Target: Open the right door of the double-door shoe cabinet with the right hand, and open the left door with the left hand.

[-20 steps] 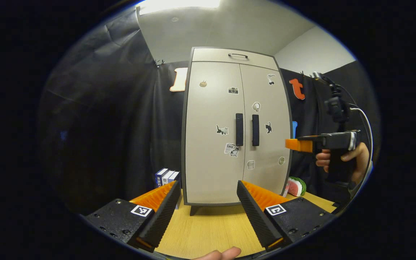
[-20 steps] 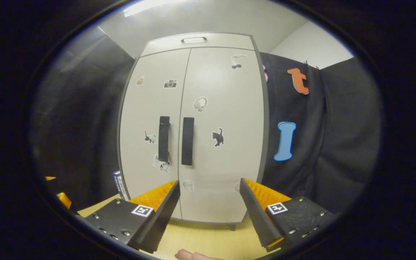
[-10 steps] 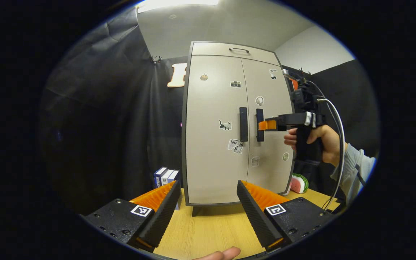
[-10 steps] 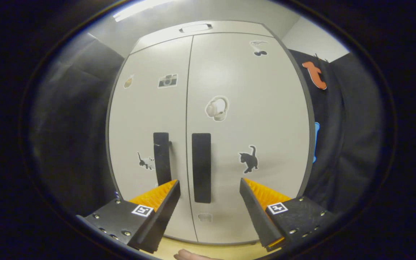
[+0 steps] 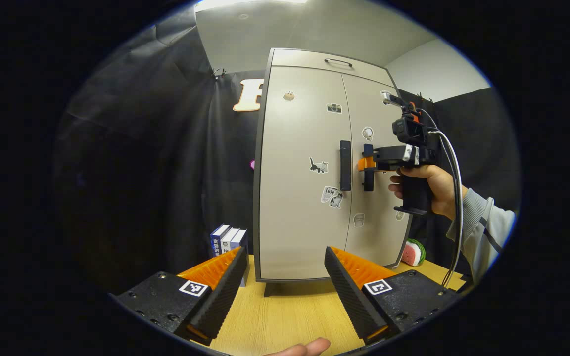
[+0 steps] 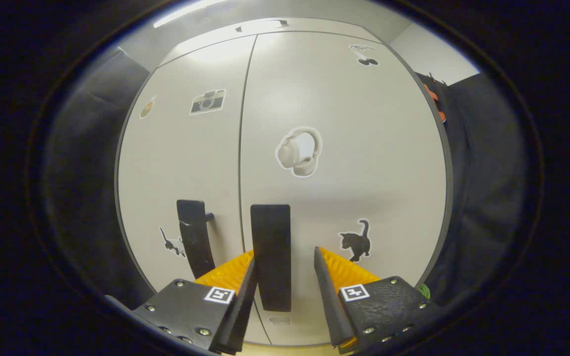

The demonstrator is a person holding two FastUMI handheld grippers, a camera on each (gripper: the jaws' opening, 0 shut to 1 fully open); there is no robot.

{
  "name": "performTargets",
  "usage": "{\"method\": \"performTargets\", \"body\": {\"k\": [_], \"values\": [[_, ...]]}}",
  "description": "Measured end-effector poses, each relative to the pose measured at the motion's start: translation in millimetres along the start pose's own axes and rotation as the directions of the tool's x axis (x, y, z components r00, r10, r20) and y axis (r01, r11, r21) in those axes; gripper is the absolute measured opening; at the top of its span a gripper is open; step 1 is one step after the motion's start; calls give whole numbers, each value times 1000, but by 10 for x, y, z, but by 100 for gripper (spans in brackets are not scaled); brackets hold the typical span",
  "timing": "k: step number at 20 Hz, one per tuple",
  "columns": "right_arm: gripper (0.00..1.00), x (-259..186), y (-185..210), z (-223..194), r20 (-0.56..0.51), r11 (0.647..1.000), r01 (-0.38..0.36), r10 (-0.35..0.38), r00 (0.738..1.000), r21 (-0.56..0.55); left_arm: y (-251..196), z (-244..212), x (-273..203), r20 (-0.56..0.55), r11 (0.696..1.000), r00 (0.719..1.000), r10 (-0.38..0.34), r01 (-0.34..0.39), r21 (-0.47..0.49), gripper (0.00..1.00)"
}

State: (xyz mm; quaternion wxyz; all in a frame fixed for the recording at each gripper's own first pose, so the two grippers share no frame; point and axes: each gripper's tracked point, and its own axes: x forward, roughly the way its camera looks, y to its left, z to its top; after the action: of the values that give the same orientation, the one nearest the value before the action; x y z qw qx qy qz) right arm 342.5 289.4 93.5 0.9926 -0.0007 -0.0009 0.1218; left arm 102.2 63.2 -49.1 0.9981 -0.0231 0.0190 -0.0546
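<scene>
The tall beige double-door shoe cabinet (image 5: 324,168) stands upright on the light wooden worktop (image 5: 290,316), both doors shut and flush along the centre seam.

Right gripper (image 6: 282,291): its fingers straddle the black vertical bar handle of the right door (image 6: 271,257). The left finger lies against the handle's edge; a gap shows between the handle and the right finger. The jaws are partly spread, not pressing on the handle from both sides. In the left gripper view this gripper (image 5: 365,164) sits level at the right door handle (image 5: 368,168), held by a hand (image 5: 426,190) in a grey sleeve.

Left gripper (image 5: 285,284): jaws spread wide, holding nothing, low over the near part of the worktop, well apart from the cabinet. The black vertical bar handle of the left door (image 5: 345,165) is untouched; in the right gripper view it (image 6: 193,242) stands just left of the seam.

Other items: a row of blue-and-white books (image 5: 228,242) stands at the cabinet's left foot; a red-and-green watermelon-slice object (image 5: 410,253) lies at its right foot. Small stickers are on both doors, including a black cat sticker (image 6: 356,241) right of the right handle.
</scene>
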Motion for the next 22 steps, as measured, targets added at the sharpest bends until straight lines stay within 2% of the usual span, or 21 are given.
{"method": "performTargets", "body": {"k": [1, 2, 3, 4, 5, 7, 8, 16, 22], "values": [[55, 1, 11, -7, -20, 1000, 5, -5, 1000, 0, -9, -8, 0, -3, 1000, 1000, -3, 3, 4, 99], [55, -61, 21, 15, -27, 1000, 13, -13, 1000, 5, -24, -20, 7, -7, 1000, 1000, -4, 4, 9, 99], [51, 105, 115, -70, -47, 1000, -6, 7, 999, 23, -33, -27, 2, -11, 1000, 1000, -3, 3, 16, 98], [36, -56, 82, 2, -31, 1000, 9, -8, 999, 17, -41, -19, -11, -10, 1000, 1000, -1, 1, 22, 99], [21, 30, 81, -55, -47, 1000, 22, -22, 999, -2, -43, -5, -34, -10, 1000, 1000, 3, -3, 25, 99], [21, -11, 82, -54, -60, 1000, 12, -11, 998, 23, -37, 17, -107, -7, 1000, 1000, 12, -11, 21, 98], [14, 23, 89, -70, -67, 1000, 1, 1, 998, 30, -25, 24, -156, -7, 1000, 1000, 18, -18, 18, 98], [14, -287, 37, -22, -63, 998, -51, 53, 997, 34, -73, 112, -496, 4, 997, 999, 52, -53, 49, 98], [14, -699, -166, -32, -59, 993, -99, 102, 993, 65, -317, 119, -731, 0, 999, 1000, 30, -30, 40, 98]]}}
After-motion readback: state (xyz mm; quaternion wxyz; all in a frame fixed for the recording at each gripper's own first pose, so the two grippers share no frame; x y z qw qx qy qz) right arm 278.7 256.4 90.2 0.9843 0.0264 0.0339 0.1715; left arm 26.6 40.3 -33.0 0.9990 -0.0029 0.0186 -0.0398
